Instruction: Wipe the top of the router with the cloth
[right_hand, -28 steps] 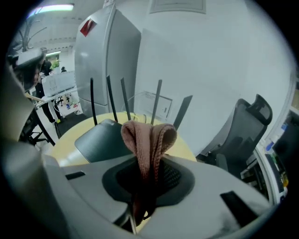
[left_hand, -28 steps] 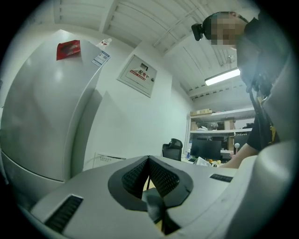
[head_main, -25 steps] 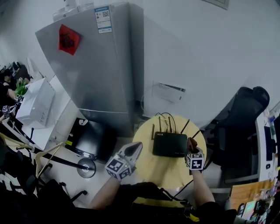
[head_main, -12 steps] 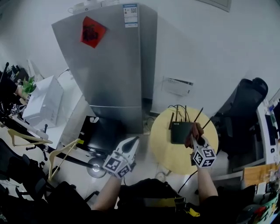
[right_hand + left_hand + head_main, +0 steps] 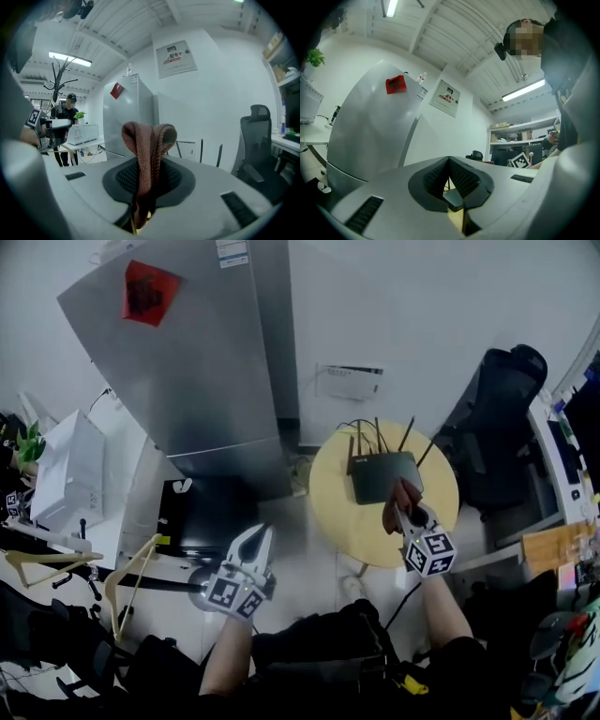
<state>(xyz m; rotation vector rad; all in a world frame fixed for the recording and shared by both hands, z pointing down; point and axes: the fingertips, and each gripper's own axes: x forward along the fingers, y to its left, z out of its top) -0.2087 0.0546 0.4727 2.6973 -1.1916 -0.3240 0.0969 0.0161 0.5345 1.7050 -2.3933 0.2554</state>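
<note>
router: flat black box router point(image 5: 380, 474) with thin upright antennas at its back edge, lying on a round yellow table point(image 5: 342, 521), toward the far side of the top.
cloth: reddish-brown knitted cloth point(image 5: 400, 501), folded into a loop that sticks out past the tips of the right gripper point(image 5: 409, 517). in the head view it overlaps the near right corner of the router; cannot tell whether it touches.
right claw: right gripper point(image 5: 147, 161) narrow, jaws clamped on the cloth point(image 5: 147, 138), both folds pinched between the dark pads.
left claw: left gripper point(image 5: 255, 540) held off the table, over the floor to its left, well apart from the router. in the left gripper view its point(image 5: 449, 161) pads meet at the tips, and no object sits between them.
containers: tall silver fridge point(image 5: 197, 371) with a red square sticker point(image 5: 148, 292), doors closed, contents not visible. white box-shaped case point(image 5: 61, 479) on a desk at far left, closed, contents not visible.
surroundings: black office chair point(image 5: 497, 418) just right of the table.
</note>
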